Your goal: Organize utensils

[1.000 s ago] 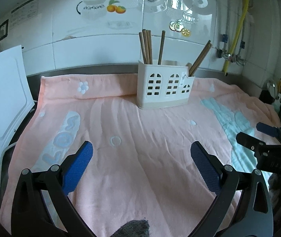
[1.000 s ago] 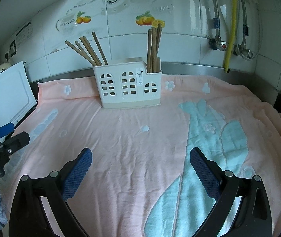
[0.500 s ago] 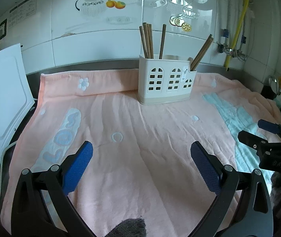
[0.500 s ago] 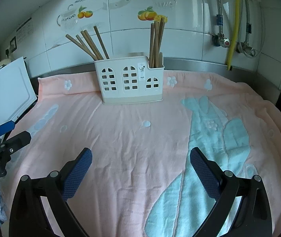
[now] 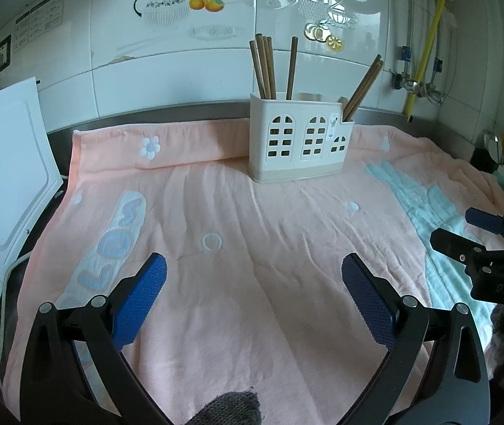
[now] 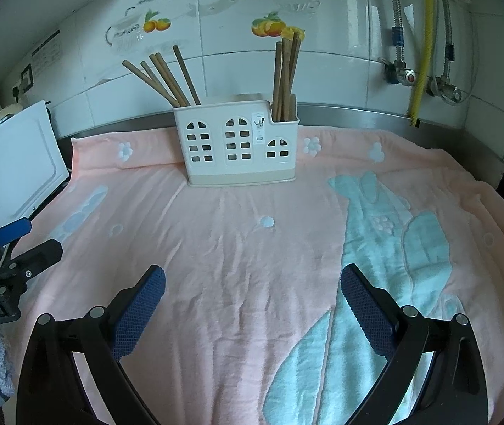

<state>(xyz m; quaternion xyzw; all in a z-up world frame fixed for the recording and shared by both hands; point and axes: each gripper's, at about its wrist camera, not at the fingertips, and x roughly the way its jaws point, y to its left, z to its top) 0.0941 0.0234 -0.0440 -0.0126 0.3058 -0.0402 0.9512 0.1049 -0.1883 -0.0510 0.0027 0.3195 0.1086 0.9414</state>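
In front of the holder [image 5: 300, 138], both grippers [image 5: 253, 276] [image 6: 252, 278] are hovering with fingers spread, empty; chopsticks [image 6: 161, 74] look sorted already, so further reaching seems unnecessary.

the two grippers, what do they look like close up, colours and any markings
Both the left gripper and the right gripper have black angular linkage arms with silver pivot screws and blue textured pads. The left one's side carries white lettering that looks like "GenRobot.AI". A grey knitted glove shows at the bottom edge.

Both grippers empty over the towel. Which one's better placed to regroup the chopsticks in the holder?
Marginally the right gripper: open, and the white holder sits nearly centred ahead of it. The left gripper, also open, sees the holder slightly right of centre. Chopsticks fill both end compartments.
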